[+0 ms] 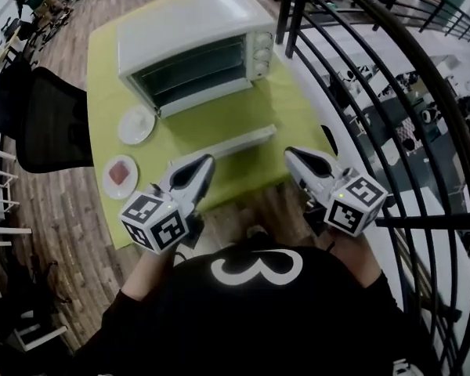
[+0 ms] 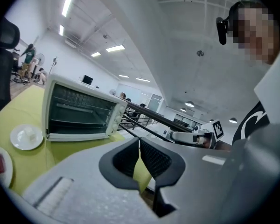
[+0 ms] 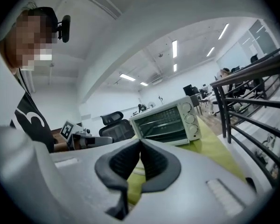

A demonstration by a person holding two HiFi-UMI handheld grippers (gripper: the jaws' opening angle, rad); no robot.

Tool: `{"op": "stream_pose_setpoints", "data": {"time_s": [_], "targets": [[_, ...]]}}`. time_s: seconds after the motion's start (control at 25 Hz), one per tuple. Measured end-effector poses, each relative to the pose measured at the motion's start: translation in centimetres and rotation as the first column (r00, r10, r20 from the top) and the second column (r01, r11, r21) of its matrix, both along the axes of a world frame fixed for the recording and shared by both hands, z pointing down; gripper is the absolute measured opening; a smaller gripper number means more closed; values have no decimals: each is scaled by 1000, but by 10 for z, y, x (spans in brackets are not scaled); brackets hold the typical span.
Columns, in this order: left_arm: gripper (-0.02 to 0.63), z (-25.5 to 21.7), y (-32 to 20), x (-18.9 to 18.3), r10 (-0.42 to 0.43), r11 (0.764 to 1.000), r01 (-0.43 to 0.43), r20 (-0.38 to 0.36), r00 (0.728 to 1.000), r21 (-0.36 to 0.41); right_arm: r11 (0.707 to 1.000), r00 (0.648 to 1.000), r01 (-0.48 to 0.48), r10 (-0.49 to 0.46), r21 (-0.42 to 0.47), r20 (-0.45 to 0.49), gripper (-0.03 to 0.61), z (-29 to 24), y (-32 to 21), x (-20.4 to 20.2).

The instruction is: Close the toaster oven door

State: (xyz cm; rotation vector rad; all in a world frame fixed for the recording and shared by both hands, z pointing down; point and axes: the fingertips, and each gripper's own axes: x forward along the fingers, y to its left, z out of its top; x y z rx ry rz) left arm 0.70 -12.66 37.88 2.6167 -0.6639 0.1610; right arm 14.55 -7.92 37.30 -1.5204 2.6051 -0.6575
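A white toaster oven stands at the far end of a green table, its dark inside and racks showing. Its door seems let down flat toward me, ending in a white handle bar. The oven also shows in the left gripper view and the right gripper view. My left gripper hovers just short of the bar's left end, shut and empty. My right gripper hangs off the bar's right end, also shut with nothing in it. Both point toward the oven.
Two small plates lie left of the oven: a white one and one with a reddish piece. A black office chair stands at the table's left side. A black metal railing runs close along the right.
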Motion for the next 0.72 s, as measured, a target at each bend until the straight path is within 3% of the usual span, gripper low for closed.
{"op": "stream_pose_setpoints", "data": {"time_s": [0.16, 0.32, 0.4, 0.44, 0.56, 0.72], "targets": [[15, 7, -9, -10, -115, 993, 115, 21, 993, -5, 994, 994, 110, -110, -30, -15, 3, 15, -20, 5], [17, 24, -12, -16, -197, 980, 197, 58, 979, -7, 988, 989, 146, -148, -59, -27, 4, 35, -30, 22], [17, 33, -10, -23, -247, 968, 249, 73, 966, -15, 985, 986, 158, -161, -71, -42, 95, 45, -34, 29], [20, 38, -11, -26, -264, 964, 266, 81, 961, -21, 985, 985, 157, -161, -76, -54, 95, 49, -36, 32], [112, 56, -13, -34, -306, 950, 312, 112, 945, -34, 984, 980, 151, -163, -98, -119, 106, 70, -40, 43], [158, 84, -16, -55, -384, 919, 395, 185, 905, -22, 976, 965, 155, -183, -151, -186, 135, 108, -49, 51]]}}
